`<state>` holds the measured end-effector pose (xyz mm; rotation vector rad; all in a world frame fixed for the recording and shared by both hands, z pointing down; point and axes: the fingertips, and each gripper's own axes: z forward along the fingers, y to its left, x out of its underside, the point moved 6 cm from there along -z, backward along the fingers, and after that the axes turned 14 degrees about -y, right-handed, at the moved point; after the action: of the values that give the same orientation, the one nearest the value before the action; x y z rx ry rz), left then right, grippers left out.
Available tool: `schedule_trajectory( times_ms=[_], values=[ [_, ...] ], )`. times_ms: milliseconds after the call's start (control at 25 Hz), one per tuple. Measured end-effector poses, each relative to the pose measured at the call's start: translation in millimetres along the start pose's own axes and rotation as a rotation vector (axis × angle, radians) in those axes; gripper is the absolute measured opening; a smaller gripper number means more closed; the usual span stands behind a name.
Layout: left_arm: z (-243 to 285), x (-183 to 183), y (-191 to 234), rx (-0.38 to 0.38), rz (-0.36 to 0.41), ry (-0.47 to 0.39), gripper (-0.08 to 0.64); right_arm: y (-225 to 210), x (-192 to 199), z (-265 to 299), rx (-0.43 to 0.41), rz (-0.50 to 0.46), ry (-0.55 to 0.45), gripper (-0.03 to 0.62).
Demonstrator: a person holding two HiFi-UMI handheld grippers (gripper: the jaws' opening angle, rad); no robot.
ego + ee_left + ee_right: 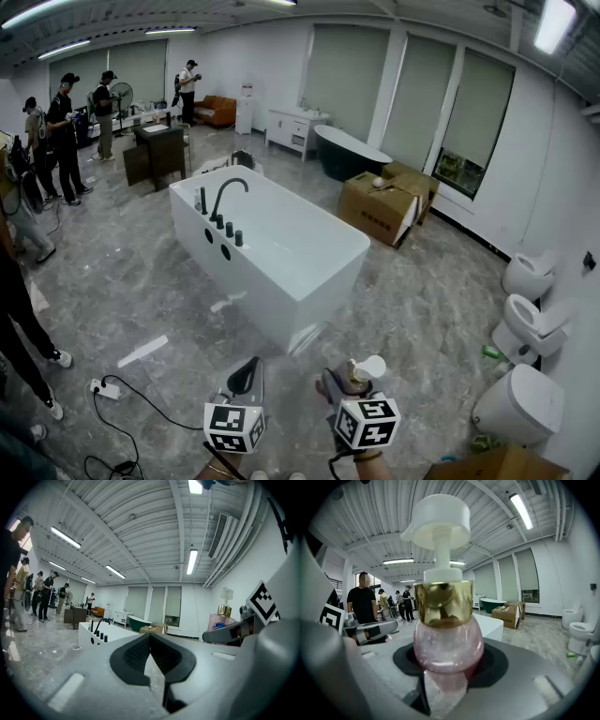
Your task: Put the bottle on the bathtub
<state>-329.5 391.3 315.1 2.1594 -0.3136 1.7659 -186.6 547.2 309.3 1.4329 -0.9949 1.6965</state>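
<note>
Closest to us in the head view: both grippers, low in frame over the grey floor (141, 281). Our left gripper (249, 367) carries nothing, its fingers drawn to one dark point. Our right gripper (356, 380) carries the bottle (364, 369) upright. The white bathtub (262, 291) stands ahead, well apart from the bottle, with a black faucet (225, 195) on its far-left rim.

Left gripper view: fingers (133, 656) pressed together at the tips, nothing between them. We see the bottle off to the right, in the other gripper. The bathtub is small and distant at left.

Right gripper view: the bottle fills the frame. Its rounded pink body sits between the fingers (494, 662), which clamp its belly on both sides. The gold collar (443, 603) and white pump (436, 517) stand clear above them.

Handling, our judgement:
- The glossy round body is likely slippery.
- Liquid inside would give it some weight.
- The tall pump makes it top-heavy.
- The hold belongs low on the belly, as now, never on the pump.
- The tub's rim looks narrow, so we would want the base flat and square on it before letting go.
</note>
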Motion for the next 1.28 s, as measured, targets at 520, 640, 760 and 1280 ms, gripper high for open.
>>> schedule_trajectory(
  times_ms=[520,640,760,1280],
  values=[
    [-9,-2,29,0.000,0.003,0.010,0.008,22,3,9,-0.002,0.043,-0.006,0.221],
    [-9,-2,38,0.001,0.002,0.009,0.008,29,4,13,0.001,0.038,-0.002,0.221],
    [-9,0,45,-0.005,-0.002,0.022,0.008,30,8,18,0.007,0.047,0.011,0.221],
    [25,17,85,-0.056,0.002,0.045,0.008,13,13,81,0.008,0.074,0.027,0.221]
  ],
)
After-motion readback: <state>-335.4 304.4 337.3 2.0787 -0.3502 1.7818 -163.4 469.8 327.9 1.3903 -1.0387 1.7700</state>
